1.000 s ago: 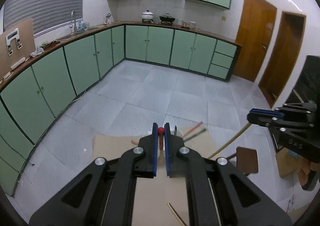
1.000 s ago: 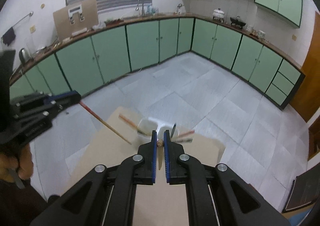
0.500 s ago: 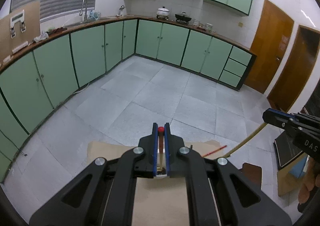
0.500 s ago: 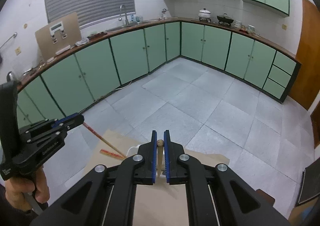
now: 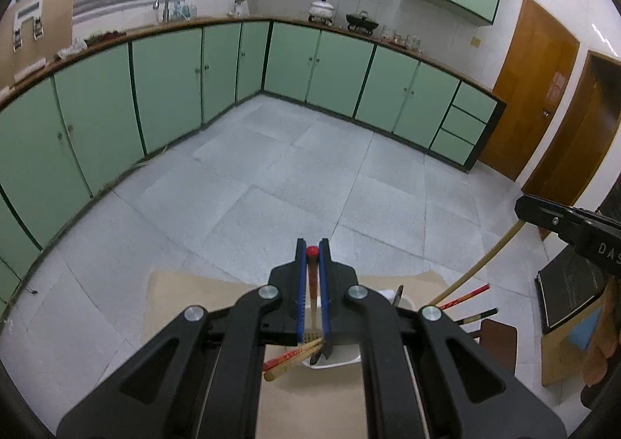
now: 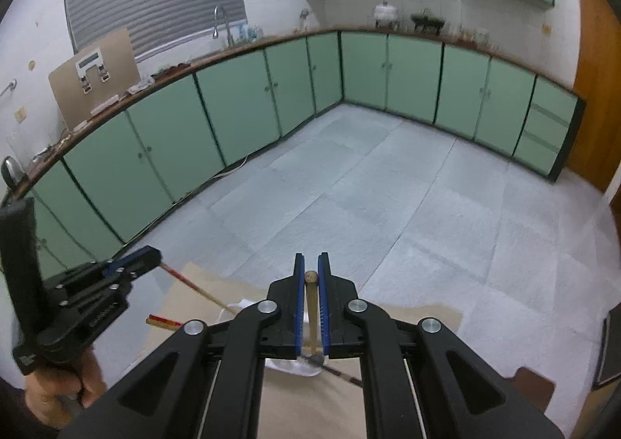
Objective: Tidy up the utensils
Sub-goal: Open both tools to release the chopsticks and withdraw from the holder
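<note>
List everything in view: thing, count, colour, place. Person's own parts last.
red-tipped chopstick: one, tan with red end, clamped in left gripper.
plain chopstick: one, tan, clamped in right gripper.
white holder: one, on the table, behind the left gripper's fingers.
loose chopsticks: several, red, tan and dark, lying around the holder.
table: one, tan.
cabinets: many, green, along the walls.
left gripper: black, blue pads, shut.
right gripper: same, shut.
hand: one, holding the left gripper's handle.

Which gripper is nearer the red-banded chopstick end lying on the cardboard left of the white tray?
Left. The left gripper, clamping a red-tipped chopstick, hangs just above that red-banded chopstick end; the right gripper, clamping a tan chopstick, sits over the white tray, farther off.
</note>
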`<state>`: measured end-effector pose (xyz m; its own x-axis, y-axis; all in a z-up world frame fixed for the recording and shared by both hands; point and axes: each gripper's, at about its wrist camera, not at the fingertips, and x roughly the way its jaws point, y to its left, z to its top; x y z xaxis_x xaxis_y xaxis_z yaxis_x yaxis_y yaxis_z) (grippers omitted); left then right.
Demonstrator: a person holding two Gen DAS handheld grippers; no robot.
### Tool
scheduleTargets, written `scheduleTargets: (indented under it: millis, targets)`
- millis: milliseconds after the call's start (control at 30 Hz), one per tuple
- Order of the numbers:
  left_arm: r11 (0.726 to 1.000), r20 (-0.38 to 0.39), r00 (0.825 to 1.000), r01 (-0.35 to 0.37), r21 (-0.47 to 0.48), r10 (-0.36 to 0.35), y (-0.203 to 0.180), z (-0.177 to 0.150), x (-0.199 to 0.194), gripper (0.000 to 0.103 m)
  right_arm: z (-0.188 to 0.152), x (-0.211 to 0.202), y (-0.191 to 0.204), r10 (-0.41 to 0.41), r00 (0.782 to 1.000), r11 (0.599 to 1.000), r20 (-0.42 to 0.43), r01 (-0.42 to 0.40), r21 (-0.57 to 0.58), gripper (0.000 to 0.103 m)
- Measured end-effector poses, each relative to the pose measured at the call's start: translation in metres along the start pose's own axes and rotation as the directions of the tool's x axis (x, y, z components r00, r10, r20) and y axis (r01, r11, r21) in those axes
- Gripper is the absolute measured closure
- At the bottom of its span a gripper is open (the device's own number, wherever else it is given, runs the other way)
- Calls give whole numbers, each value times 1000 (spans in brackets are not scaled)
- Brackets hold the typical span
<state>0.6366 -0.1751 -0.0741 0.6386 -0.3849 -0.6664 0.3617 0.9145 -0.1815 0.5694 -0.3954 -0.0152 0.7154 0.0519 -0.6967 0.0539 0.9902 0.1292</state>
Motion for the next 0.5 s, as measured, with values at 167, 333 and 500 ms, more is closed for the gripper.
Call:
scheduleTargets:
  millis: [167,333,500]
  targets:
    - [999,8,999,-43,30,43,3,-10,0,49,-13,8,-2,1,1000,1000,-19,-1,-13,81]
    - [999,31,999,-40,22,39,13,-8,-25,48,-17,-14,-11,8,1000,1000,19,-8,8,81]
    - [997,89,994,-73,34,70,28,-22,-71,36,-40,-62,-21,3,995,1000,104,-2,-7,80]
